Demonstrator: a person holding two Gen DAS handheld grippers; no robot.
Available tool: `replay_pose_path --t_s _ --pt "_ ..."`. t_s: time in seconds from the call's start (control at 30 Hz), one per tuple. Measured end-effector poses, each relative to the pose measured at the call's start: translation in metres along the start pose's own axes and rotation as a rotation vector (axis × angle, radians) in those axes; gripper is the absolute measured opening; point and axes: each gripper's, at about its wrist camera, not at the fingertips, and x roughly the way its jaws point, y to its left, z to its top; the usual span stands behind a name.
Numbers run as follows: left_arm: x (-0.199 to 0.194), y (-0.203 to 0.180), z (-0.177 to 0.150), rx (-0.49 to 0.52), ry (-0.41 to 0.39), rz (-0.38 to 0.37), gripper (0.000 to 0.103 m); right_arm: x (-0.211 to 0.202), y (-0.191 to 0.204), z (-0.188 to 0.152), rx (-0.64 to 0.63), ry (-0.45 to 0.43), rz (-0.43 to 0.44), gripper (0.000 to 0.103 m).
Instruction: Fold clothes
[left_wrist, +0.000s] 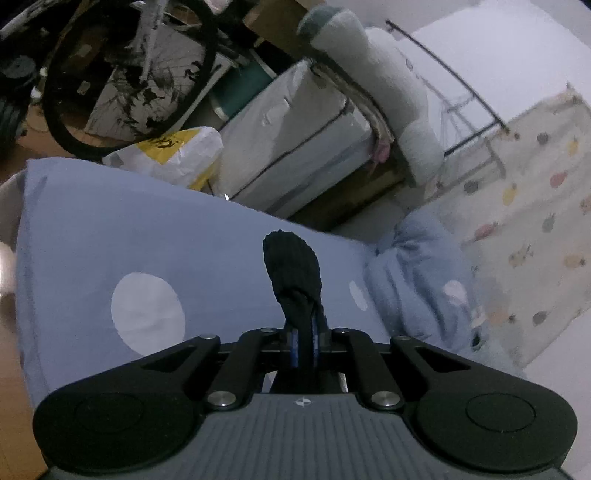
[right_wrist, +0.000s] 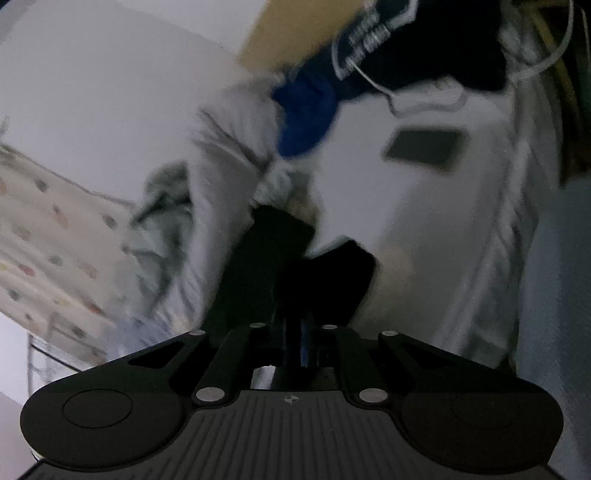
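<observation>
Fabric is what we are holding in both hands. With the left hand-held gripper (left_wrist: 303, 341) we are pinching a dark ribbed garment (left_wrist: 293, 269), its blue pads closed on the cloth, and the free end is sticking out above the light blue bedsheet with white dots (left_wrist: 147, 240). With the right hand-held gripper (right_wrist: 295, 343) we are clamping black cloth (right_wrist: 291, 266) between fingers pressed together; this view is blurred. Behind it we are seeing a person in white clothing (right_wrist: 424, 229) and a patterned curtain (right_wrist: 44, 221).
</observation>
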Motion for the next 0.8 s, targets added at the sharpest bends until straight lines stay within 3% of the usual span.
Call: replay_pose_path --t_s 0.13,0.47,0.6,0.8 --pt "-0.032 0.007 -0.004 -0.049 -0.017 -0.046 0.009 -0.013 0.007 0.025 0.011 -0.061 0.026 0.008" --pt "-0.11 0.046 -0.038 -0.196 -0.039 -0.079 0.009 -0.041 0.017 0.072 -0.038 -0.171 0.028 0.008" --pt "-0.089 0.059 -0.044 -0.196 0.02 0.038 0.009 -0.012 0.015 0.081 -0.046 -0.17 -0.003 0.008" --pt "-0.045 0.024 -0.031 -0.162 0.021 0.071 0.009 0.072 0.024 0.083 -0.039 -0.097 0.019 0.008"
